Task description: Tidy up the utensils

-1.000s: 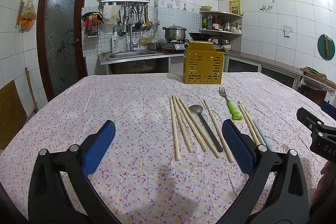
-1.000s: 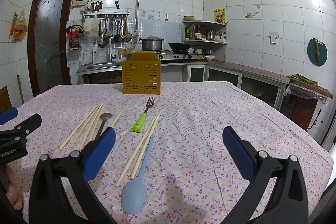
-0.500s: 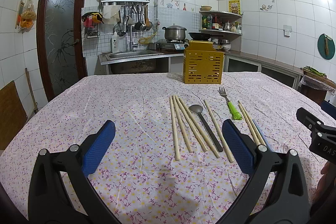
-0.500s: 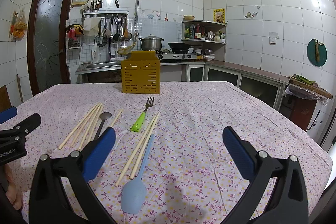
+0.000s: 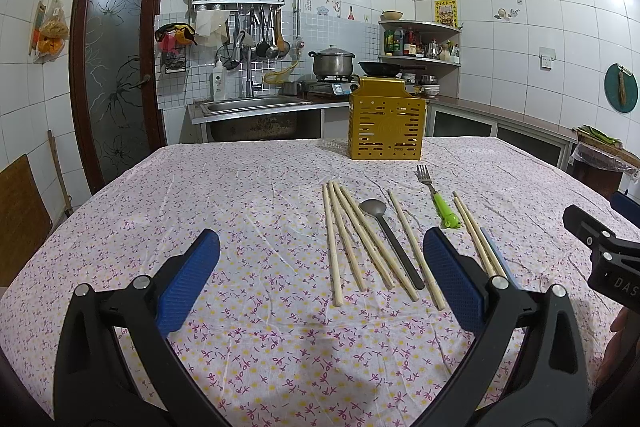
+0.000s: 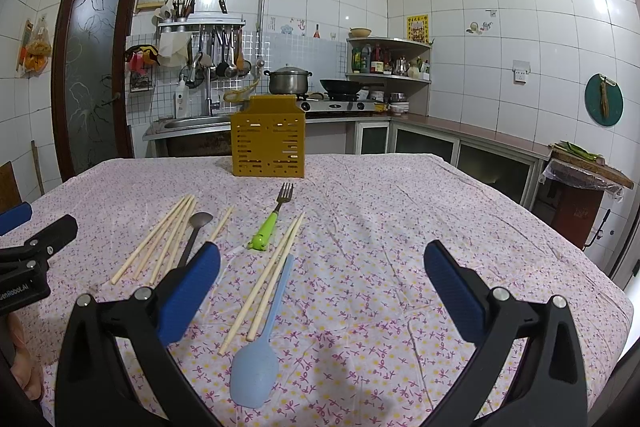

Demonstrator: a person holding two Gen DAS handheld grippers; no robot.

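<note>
Utensils lie in a row on the flowered tablecloth (image 5: 248, 211). Several wooden chopsticks (image 5: 352, 239) and a grey metal spoon (image 5: 390, 239) sit ahead of my left gripper (image 5: 320, 277), which is open and empty. A green-handled fork (image 5: 440, 201) and two more chopsticks (image 5: 476, 233) lie further right. In the right wrist view a light blue spoon (image 6: 260, 343) and a chopstick pair (image 6: 268, 279) lie between the fingers of my open, empty right gripper (image 6: 322, 283); the fork (image 6: 272, 223) is beyond. A yellow slotted utensil holder (image 5: 386, 121) (image 6: 268, 141) stands upright at the far side.
Behind the table are a sink counter (image 5: 256, 105), a stove with a pot (image 5: 332, 63) and corner shelves (image 5: 420, 43). A brown door (image 5: 116, 67) is at left. A covered stand (image 6: 584, 179) sits off the table's right edge.
</note>
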